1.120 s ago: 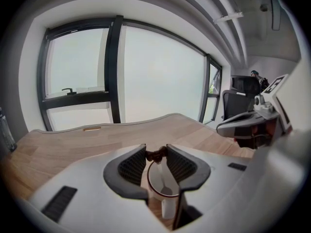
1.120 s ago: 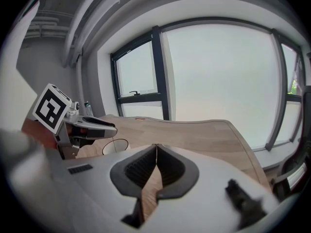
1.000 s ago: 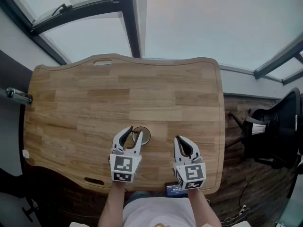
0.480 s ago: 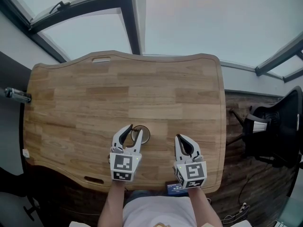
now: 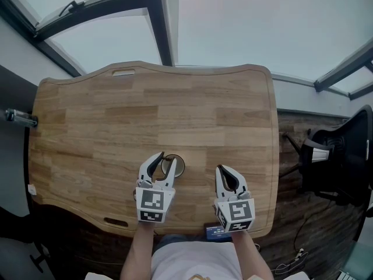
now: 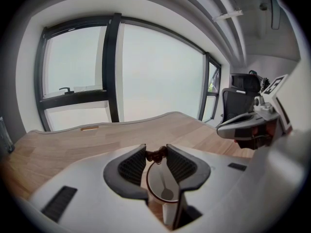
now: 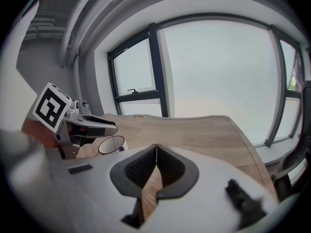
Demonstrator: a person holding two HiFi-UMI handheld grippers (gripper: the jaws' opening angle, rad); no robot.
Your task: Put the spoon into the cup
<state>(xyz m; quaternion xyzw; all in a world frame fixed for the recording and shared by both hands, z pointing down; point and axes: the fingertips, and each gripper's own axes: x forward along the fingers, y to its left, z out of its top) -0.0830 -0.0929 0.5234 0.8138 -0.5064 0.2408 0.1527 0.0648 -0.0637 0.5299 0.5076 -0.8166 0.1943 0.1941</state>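
A white cup (image 5: 175, 167) with a dark rim stands on the wooden table (image 5: 175, 109) near its front edge. In the left gripper view the spoon (image 6: 165, 187) rests inside the cup (image 6: 154, 178), bowl down. Its brown knob end sits between the tips of my left gripper (image 6: 156, 152), touching both pads. In the head view the left gripper (image 5: 164, 159) reaches over the cup's near side. My right gripper (image 5: 224, 169) hovers to the right of the cup, jaws closed together with nothing in them (image 7: 156, 146).
A black office chair (image 5: 344, 156) stands on the floor right of the table. A small blue object (image 5: 215, 233) lies at the table's front edge by my right hand. A metal cylinder (image 5: 20, 118) sticks out at the table's left edge. Large windows lie beyond the far edge.
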